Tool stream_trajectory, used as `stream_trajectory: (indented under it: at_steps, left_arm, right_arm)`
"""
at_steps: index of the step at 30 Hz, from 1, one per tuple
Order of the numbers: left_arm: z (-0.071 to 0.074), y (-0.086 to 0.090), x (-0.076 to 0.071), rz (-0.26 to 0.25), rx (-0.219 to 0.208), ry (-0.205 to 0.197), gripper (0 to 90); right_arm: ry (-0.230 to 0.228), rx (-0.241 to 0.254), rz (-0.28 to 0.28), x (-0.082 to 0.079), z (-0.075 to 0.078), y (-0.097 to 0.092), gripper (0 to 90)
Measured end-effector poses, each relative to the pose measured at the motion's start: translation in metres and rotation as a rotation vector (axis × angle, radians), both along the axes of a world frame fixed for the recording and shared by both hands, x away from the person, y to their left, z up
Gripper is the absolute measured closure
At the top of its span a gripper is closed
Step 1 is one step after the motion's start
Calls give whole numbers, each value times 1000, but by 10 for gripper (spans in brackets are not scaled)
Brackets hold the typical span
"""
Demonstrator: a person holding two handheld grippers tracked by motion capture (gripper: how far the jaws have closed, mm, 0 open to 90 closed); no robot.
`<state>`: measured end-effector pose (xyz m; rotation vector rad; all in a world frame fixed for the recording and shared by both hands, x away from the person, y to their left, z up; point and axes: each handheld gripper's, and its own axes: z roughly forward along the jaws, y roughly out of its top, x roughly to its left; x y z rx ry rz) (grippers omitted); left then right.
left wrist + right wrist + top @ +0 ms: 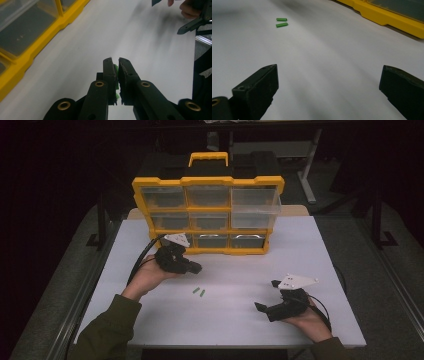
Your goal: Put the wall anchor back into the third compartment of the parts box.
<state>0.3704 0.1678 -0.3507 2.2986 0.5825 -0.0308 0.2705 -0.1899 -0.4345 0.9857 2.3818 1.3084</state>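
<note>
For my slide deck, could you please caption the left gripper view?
Left gripper shut on a small green piece above the white table, beside the yellow organizer.

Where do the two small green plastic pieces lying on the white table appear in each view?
High view: the two small green plastic pieces lie side by side at the centre of the white table, in front of the yellow drawer organiser.
Left gripper view: they are not among what I can see on the table.
Right gripper view: upper left, far from the jaws.
Shared landmark: the yellow drawer organiser's base.
</note>
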Motion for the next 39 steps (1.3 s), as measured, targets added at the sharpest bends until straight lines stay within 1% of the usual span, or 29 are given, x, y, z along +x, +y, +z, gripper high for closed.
stream_trajectory:
  at_steps: [7, 9, 10, 14, 15, 16, 18, 19, 20, 21, 22, 24, 28, 39]
  left_arm:
    - [18, -4, 4, -17, -17, -20, 850]
    - [25, -5, 6, -29, -13, -35, 850]
    - [28, -5, 7, -32, -17, -34, 850]
    - [43, -6, 10, -45, -29, -55, 850]
    - [46, -6, 11, -56, -22, -61, 850]
    - [50, -8, 11, -45, -36, -54, 851]
    - [57, -9, 13, -59, -31, -67, 850]
    - [60, -10, 14, -57, -34, -63, 850]
    - [65, -12, 15, -67, -30, -75, 850]
    - [69, -13, 16, -69, -28, -73, 850]
    - [73, -14, 17, -67, -39, -71, 850]
    - [81, -17, 19, -68, -46, -79, 850]
    - [96, -22, 24, -81, -40, -100, 851]
    - [127, -34, 35, -116, -44, -116, 850]
  right_arm:
    - [2, 1, 0, 0, 0, 0, 16]
    - [3, 1, 0, 0, 0, 0, 16]
    - [1, 1, 1, 0, 0, 0, 16]
    - [-2, 1, 0, 0, 0, -1, 16]
    - [0, 2, -1, 0, 0, -1, 16]
    - [-1, 2, -1, 0, 0, -1, 16]
    - [-5, 2, 0, 0, 0, -1, 16]
    - [-5, 2, 0, 0, 0, -1, 16]
    - [-5, 2, 0, 0, 0, -1, 16]
    - [-2, 3, 0, 0, 0, -1, 16]
    - [-2, 3, 0, 0, 0, -1, 16]
    - [-4, 2, 0, 0, 0, -1, 16]
    - [0, 6, -3, 0, 0, -1, 16]
    - [5, 6, -1, 0, 0, -2, 16]
